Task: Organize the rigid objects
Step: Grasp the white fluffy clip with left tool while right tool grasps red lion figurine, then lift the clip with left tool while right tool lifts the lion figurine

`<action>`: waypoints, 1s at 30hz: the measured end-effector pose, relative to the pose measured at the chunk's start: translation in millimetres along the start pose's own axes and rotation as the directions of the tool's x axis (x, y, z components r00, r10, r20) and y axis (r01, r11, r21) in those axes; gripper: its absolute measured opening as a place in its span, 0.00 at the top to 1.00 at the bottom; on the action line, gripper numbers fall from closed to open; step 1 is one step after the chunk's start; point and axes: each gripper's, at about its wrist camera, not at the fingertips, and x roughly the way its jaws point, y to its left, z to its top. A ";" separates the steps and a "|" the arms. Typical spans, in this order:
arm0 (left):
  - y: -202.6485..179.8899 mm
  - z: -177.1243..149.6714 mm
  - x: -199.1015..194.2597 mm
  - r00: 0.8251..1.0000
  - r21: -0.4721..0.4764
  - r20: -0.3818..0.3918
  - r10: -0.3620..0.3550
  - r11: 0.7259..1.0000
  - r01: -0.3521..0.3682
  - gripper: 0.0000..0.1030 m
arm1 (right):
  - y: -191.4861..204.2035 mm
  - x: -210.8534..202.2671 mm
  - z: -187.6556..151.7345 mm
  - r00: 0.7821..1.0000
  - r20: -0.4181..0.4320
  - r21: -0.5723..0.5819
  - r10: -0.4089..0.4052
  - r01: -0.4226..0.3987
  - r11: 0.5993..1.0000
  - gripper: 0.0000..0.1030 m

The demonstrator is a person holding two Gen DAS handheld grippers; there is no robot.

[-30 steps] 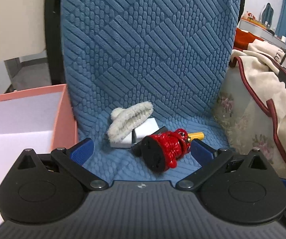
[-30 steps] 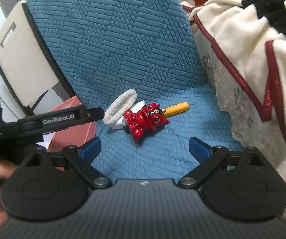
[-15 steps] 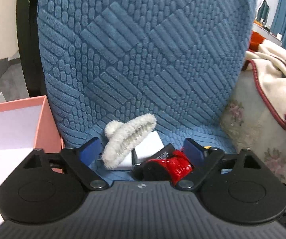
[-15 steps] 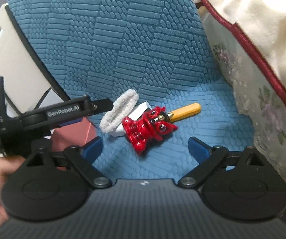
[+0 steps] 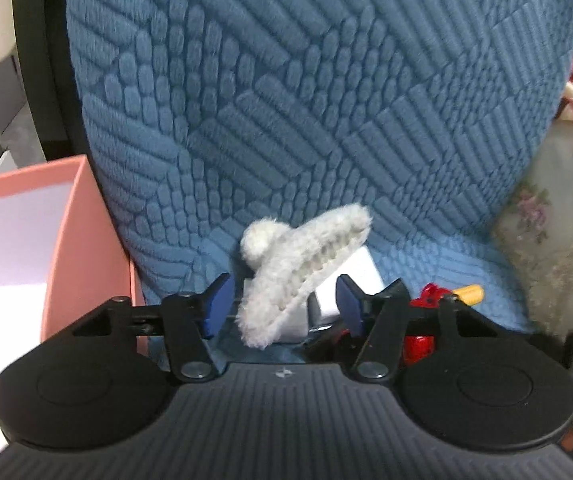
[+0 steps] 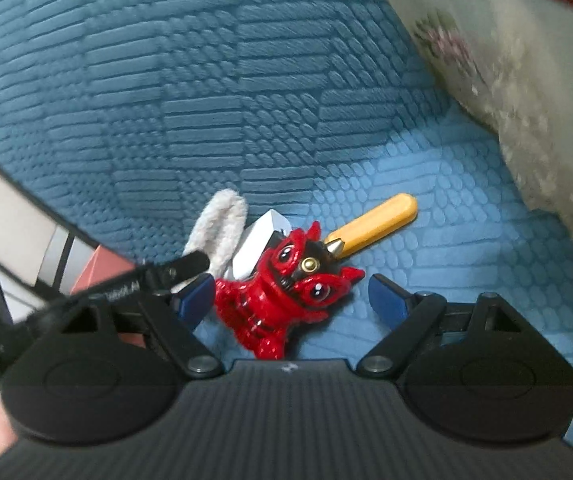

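Both my grippers are low over the blue quilted chair seat point(image 6: 426, 240), everything placed off the red devil figurine point(image 6: 286, 292). My left gripper point(image 5: 282, 304) has its jaws part open, blue pads either side of the fluffy white hair claw point(image 5: 298, 268), which stands tilted between them; can't tell if the pads touch it yet, there looks to be a small gap on each side. The claw leans on a white block point(image 5: 350, 280) that sits just left of the figurine and touches it in the right wrist view. From the left wrist only a bit of the figurine point(image 5: 430, 294) shows, behind my right-side finger linkage, with the yellow tip of the stick point(image 5: 470, 292) poking out beyond it. My right gripper point(image 6: 290, 304) has its jaws wide open, holding nothing, with the figurine lying on its side between the pads, nearer the left pad, the right pad well apart from it. The yellow stick point(image 6: 374, 226) lies on the seat up and right of the figurine's head, its metal point touching or just at the head. A finger of the left gripper point(image 6: 158, 276) crosses in from the left of the figurine, over the claw point(image 6: 218, 232). The pink box point(image 5: 66, 240) sits left of all this, past the seat edge, white inside. Floral cushion point(image 6: 526, 100) well to the right of the figurine.
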 end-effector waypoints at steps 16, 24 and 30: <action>-6.3 -7.3 18.5 1.000 -0.020 -0.010 -0.008 1.000 0.008 0.77 | -15.3 30.8 12.7 0.998 -0.061 0.173 0.009 0.002 0.985 0.36; -15.4 -18.7 0.0 0.999 -0.043 0.018 -0.033 0.999 0.034 0.85 | -8.1 12.1 5.0 0.999 -0.034 0.120 -0.007 0.011 0.993 0.37; -15.8 -32.0 -22.1 0.998 -0.071 0.035 -0.047 0.996 0.049 0.85 | 5.1 -19.7 -0.3 0.999 0.031 0.007 -0.028 0.028 1.000 0.37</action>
